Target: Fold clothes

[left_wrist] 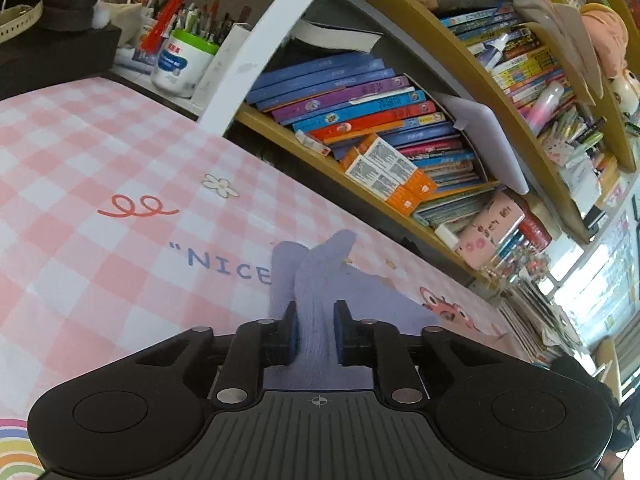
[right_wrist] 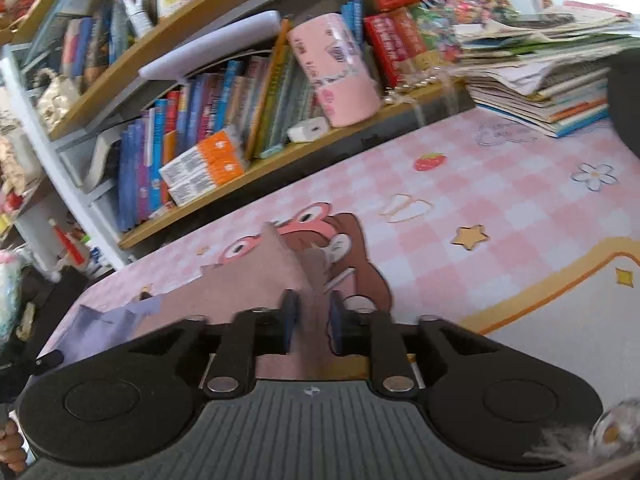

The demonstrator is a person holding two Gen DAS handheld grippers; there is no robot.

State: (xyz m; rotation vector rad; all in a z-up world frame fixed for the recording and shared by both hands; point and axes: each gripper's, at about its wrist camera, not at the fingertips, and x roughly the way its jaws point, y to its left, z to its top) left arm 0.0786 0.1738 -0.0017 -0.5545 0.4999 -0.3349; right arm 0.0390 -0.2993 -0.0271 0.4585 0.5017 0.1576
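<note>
Surroundings: a pink checked mat (left_wrist: pixel 100 152) covers the desk. A bookshelf (left_wrist: pixel 400 184) packed with books runs along its far edge, at 1 to 3 o'clock in the left wrist view and 9 to 12 o'clock in the right wrist view. One white tub with a green lid (left_wrist: pixel 182 62), holding pens, stands at 11 o'clock in the left view. One stack of magazines (right_wrist: pixel 560 92) lies on the mat at 2 o'clock in the right view. Nothing stands between the grippers and the mat.

Count: two grippers, one cloth visible to each.

Left gripper (left_wrist: pixel 316 332): fingers narrow, pinching a raised fold of lavender cloth (left_wrist: pixel 316 280), which spreads on the mat toward 3 o'clock.

Right gripper (right_wrist: pixel 311 322): fingers narrow, pinching a ridge of pink cloth (right_wrist: pixel 256 280); a lavender portion (right_wrist: pixel 104 328) lies at 9 o'clock.

Limits: the right view is motion-blurred. Whether the two colours belong to one garment cannot be told. The gripper bodies hide the near cloth.
</note>
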